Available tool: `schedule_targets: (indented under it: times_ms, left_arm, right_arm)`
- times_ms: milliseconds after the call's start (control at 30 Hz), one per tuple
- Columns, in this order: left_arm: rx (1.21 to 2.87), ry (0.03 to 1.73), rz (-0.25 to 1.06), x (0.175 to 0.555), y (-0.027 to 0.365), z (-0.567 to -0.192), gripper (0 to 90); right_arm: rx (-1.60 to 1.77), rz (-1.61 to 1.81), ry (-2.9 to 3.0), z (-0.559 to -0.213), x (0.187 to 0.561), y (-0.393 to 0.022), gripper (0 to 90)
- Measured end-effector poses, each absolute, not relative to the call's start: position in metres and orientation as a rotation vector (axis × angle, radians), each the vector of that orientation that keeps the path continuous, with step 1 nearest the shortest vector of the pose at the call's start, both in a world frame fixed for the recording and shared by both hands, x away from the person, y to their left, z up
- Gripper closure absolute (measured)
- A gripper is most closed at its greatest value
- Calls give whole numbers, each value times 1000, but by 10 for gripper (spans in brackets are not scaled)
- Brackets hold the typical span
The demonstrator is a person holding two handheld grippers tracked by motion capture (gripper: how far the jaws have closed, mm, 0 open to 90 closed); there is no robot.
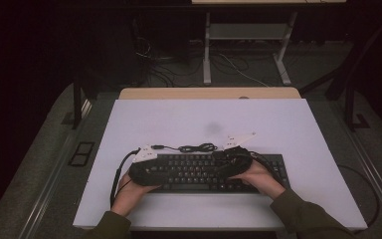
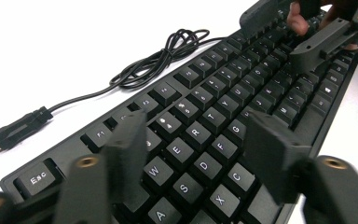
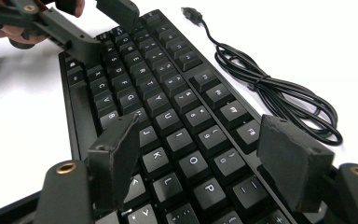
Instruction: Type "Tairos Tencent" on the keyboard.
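One black keyboard [image 1: 204,172] lies near my side of the white table [image 1: 288,124], its coiled cable [image 1: 196,148] just behind; my left gripper [image 2: 200,154] and right gripper [image 3: 196,154] hover above the keys, jaws apart, gripping nothing

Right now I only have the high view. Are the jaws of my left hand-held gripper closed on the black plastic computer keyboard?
Observer: No. The left hand-held gripper has its jaws apart above the black plastic computer keyboard, around the E, D and F keys, and they clamp nothing.
Operator: And the right one?
Observer: The right hand-held gripper is open too, over the K, O and L keys.
Operator: Is the cable plugged in?
Observer: No. The thin black keyboard cable ends in a black USB plug lying loose on the white table.
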State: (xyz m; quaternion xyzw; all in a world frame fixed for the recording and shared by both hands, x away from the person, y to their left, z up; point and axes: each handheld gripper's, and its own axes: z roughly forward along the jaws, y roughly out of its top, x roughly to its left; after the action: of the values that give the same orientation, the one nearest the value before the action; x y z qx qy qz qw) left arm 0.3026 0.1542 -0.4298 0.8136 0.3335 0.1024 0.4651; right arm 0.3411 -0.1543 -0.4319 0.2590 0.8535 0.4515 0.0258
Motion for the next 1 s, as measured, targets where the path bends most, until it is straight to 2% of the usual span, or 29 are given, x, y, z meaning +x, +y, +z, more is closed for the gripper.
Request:
schedule_targets:
  times_ms: [367, 433, 1000]
  left_arm:
    - [2025, 793, 202, 309, 148, -428, 846]
    - [2038, 784, 194, 311, 146, -429, 887]
    - [2108, 769, 181, 322, 131, -434, 892]
  right_arm:
    - [825, 1371, 2594, -432, 338, -161, 252]
    - [832, 1370, 2588, -432, 337, -163, 250]
    - [885, 1372, 2532, -431, 330, -177, 227]
